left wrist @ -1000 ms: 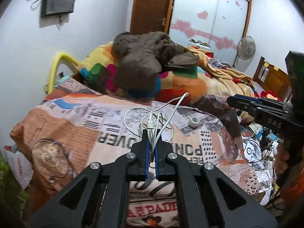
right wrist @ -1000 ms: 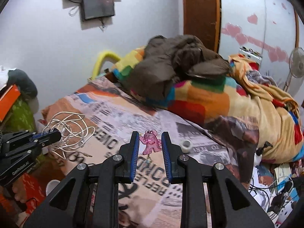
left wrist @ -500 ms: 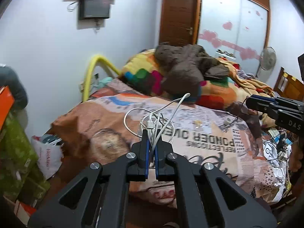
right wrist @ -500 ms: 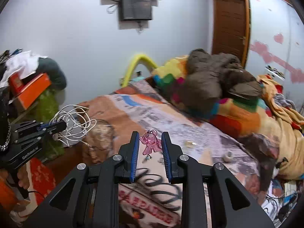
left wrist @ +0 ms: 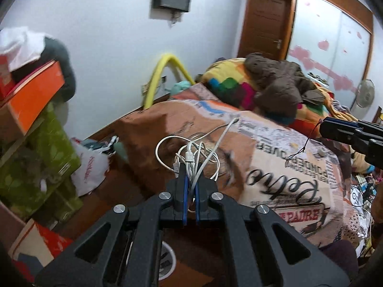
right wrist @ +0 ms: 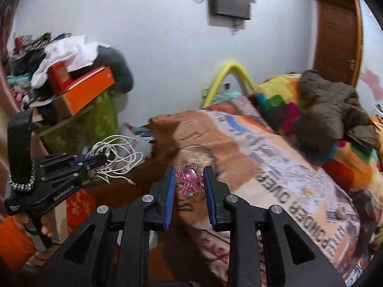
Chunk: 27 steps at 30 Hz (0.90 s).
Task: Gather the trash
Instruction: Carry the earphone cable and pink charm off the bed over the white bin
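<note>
My left gripper (left wrist: 190, 181) is shut on a tangled bundle of white cable (left wrist: 191, 153), whose loops and one loose plug end stick up past the fingertips. The right wrist view shows the same gripper (right wrist: 101, 159) at the left with the cable (right wrist: 119, 150) hanging from it. My right gripper (right wrist: 189, 179) is shut on a small pink translucent figure (right wrist: 188, 175), pinched between the blue pads (right wrist: 170, 186). In the left wrist view the right gripper (left wrist: 335, 129) enters from the right edge, with a thin string (left wrist: 304, 148) dangling from its tip. Both are held in the air beside the bed's corner.
A bed with a newspaper-print cover (left wrist: 275, 157) carries a brown jacket (left wrist: 275, 86) and small scraps (right wrist: 307, 191). On the floor lie a white plastic bag (left wrist: 91, 165) and a white round rim (left wrist: 170, 260). Green boxes (left wrist: 47, 148) and an orange box (left wrist: 33, 98) are stacked at left.
Both grippers have swung left, away from over the bed toward the corner with the stacked boxes and the bag. Each keeps its hold: cable in the left, pink figure in the right.
</note>
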{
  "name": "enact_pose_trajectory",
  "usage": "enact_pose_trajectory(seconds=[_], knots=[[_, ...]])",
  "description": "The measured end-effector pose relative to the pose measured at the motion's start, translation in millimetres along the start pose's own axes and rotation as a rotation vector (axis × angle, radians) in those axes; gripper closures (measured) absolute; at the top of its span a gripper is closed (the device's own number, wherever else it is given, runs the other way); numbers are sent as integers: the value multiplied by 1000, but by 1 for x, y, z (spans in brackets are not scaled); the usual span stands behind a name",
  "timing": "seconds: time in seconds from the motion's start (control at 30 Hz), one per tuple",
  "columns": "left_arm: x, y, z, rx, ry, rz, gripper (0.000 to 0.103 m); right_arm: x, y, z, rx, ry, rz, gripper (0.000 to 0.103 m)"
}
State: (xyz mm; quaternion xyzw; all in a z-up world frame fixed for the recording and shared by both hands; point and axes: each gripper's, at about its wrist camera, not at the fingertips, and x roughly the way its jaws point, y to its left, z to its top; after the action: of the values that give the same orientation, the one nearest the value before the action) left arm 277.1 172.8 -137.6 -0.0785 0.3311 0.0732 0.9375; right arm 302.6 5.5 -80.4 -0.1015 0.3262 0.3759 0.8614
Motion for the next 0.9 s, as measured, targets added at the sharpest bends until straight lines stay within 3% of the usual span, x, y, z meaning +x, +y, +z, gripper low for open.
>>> enact_pose_trajectory(seconds=[0.23,0.53,0.6,0.9], knots=[[6,56,-35,-70,49,63,100,48,59,-5,-61,63,70,81],[28,129,-88,-233,138,123,100,116,110,-31,-88,199,149,81],[34,142,-102,-273,168,125,100,129,121,-39,-106,208,134,81],[62,176,-172,-390,303,150,100,194,155,-81,-107,355,177,81]])
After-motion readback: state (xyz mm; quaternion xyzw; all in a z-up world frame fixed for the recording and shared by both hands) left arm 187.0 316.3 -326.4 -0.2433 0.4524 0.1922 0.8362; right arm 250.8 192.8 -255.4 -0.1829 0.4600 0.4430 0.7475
